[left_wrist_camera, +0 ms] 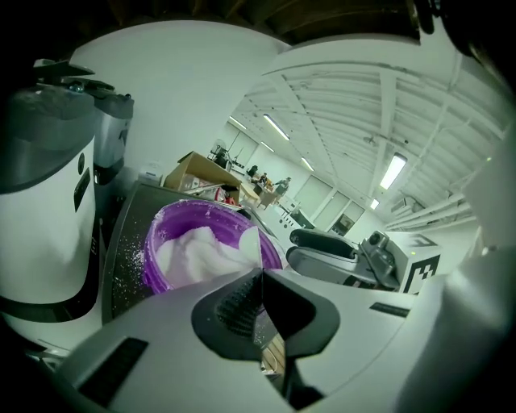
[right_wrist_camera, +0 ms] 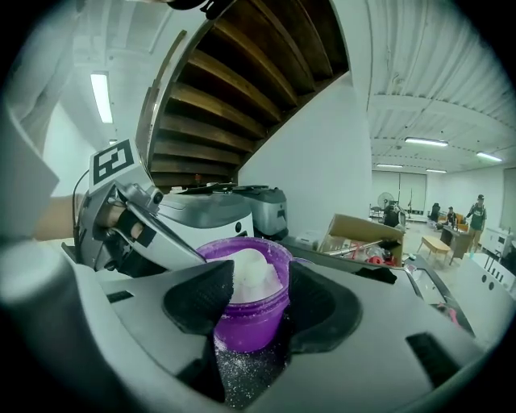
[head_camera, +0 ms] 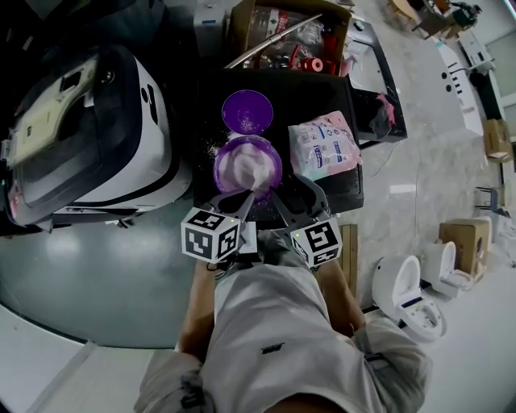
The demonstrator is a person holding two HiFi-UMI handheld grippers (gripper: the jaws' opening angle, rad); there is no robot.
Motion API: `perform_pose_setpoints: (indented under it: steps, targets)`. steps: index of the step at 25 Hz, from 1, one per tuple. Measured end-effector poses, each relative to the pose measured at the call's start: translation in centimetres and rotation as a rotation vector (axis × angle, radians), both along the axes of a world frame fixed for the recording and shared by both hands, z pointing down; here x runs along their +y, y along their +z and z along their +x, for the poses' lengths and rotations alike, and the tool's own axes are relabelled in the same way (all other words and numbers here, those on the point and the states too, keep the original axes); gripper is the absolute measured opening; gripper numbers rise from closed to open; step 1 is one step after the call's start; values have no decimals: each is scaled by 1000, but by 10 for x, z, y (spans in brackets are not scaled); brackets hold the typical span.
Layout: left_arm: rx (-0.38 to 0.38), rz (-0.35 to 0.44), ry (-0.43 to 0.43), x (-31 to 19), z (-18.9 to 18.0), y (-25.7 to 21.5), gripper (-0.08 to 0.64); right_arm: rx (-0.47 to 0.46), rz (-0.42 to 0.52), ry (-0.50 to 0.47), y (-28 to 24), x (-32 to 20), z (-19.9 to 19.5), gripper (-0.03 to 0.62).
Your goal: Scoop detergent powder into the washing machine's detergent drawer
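While my left gripper (left_wrist_camera: 260, 284) is clamped tight on the thin handle of one white scoop (left_wrist_camera: 252, 242), the scoop's bowl sits inside the single purple tub (head_camera: 247, 165), against its heap of white detergent powder (left_wrist_camera: 197, 252). My right gripper (right_wrist_camera: 260, 282) stands with its jaws wide apart; the tub shows in the gap, though I cannot tell whether the pads touch it. Loose grains (right_wrist_camera: 242, 373) speckle the black table (head_camera: 326, 193) around the tub. Just beyond the tub lies one purple lid (head_camera: 247, 110); right of the tub, one printed bag (head_camera: 324, 145). Farther beyond, one cardboard box (head_camera: 242, 20) holds jumbled items. Left of the tub stands one washing machine (head_camera: 89, 129).
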State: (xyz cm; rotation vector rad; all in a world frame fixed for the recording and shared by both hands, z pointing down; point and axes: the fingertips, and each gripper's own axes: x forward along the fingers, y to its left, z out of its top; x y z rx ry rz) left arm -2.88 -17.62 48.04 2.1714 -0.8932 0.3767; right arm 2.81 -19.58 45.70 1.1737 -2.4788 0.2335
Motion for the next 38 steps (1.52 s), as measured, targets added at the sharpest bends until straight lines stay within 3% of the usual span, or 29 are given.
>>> perform_pose_setpoints:
  steps: [10, 20, 29, 38]
  targets:
    - [65, 106, -68, 0, -8, -2, 15, 13, 9, 21, 5, 9, -12, 197]
    - [6, 193, -216, -1, -10, -3, 15, -37, 13, -62, 4, 6, -14, 197]
    - [-33, 186, -357, -4, -13, -5, 15, -95, 2, -157, 1, 4, -11, 197]
    - [-54, 194, -442, 9, -7, -13, 15, -117, 7, -223, -4, 11, -6, 198]
